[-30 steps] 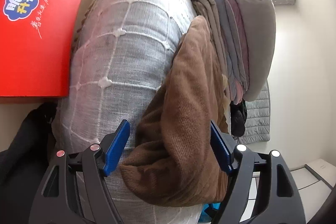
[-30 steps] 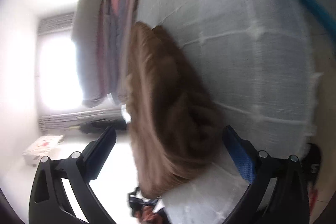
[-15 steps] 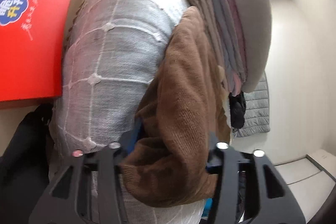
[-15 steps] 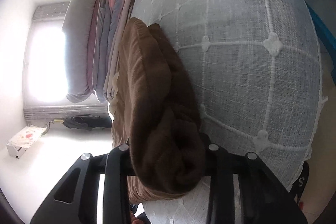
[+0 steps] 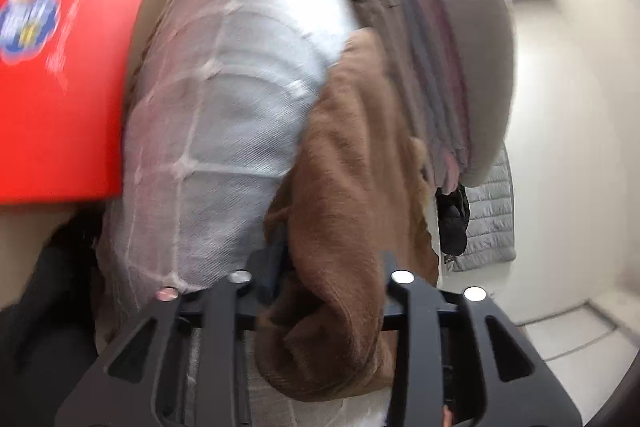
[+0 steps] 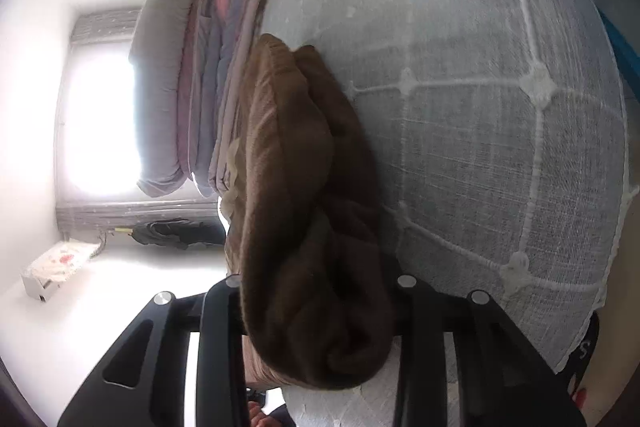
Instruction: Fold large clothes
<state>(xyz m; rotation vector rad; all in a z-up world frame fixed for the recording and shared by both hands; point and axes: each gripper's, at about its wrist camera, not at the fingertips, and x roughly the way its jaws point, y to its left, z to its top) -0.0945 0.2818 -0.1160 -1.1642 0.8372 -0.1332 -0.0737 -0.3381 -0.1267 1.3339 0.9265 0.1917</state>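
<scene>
Both grippers' fingers, earlier wide, now pinch the brown garment (image 5: 344,187).

- Left wrist: rolled sideways, close over the brown garment (image 5: 352,187), facing the clothes stack (image 5: 452,75) and window.
- Right wrist: rolled oppositely, equally close.
- Shared: garment, stack, checked cloth (image 6: 480,131).

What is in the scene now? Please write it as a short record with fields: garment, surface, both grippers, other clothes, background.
garment: folded brown garment, a thick bundle lying on the surface
surface: pale grey cloth with white grid stitching
left gripper: pads pressed on the bundle's near end
right gripper: garment between its fingers, jaws opening
other clothes: stack of folded grey and pink clothes right behind the brown one
background: red box, bright window
</scene>
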